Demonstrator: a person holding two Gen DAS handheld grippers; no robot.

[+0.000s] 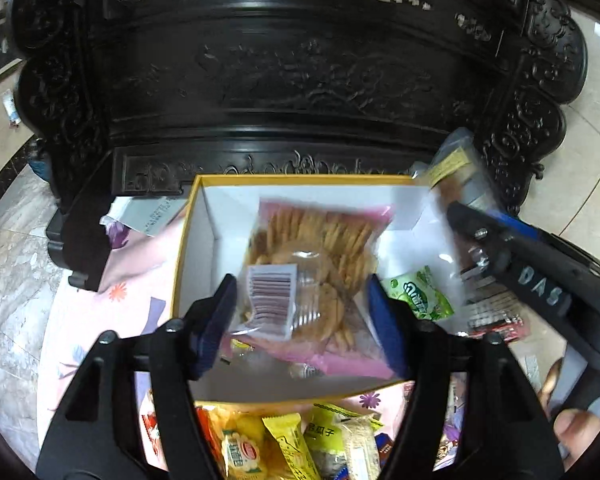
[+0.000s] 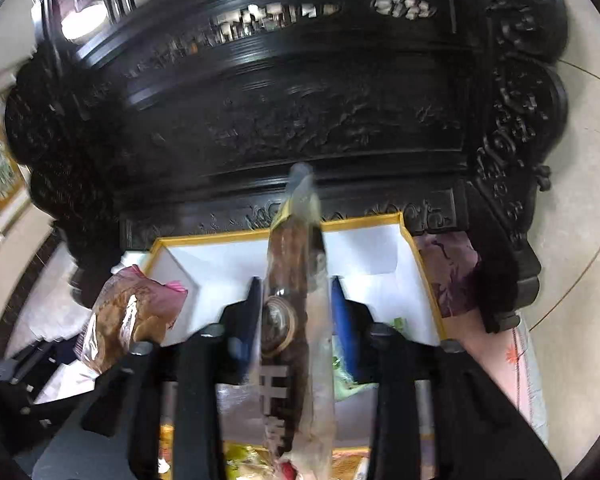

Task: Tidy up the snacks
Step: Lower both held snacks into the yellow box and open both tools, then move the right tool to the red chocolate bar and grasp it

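Between the wide left tongs [image 1: 304, 316], a pink-edged cracker bag [image 1: 312, 268], pads apart.

**Snack count**

One box [image 1: 188, 240]. One cracker bag [image 1: 312, 264] between the left tongs. One green packet [image 1: 418, 292] right of them. One clear packet [image 2: 296, 320] between the right tongs. About five packets [image 1: 292, 444] below the left tongs.

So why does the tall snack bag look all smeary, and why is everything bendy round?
Right wrist view: the tall clear bag between the gripper fingers is streaked by motion blur, and the carved dark cabinet looks smeared too. Left wrist view: sharper, the cracker bag reads clearly with some glare. Both views bend because of the fisheye lens.
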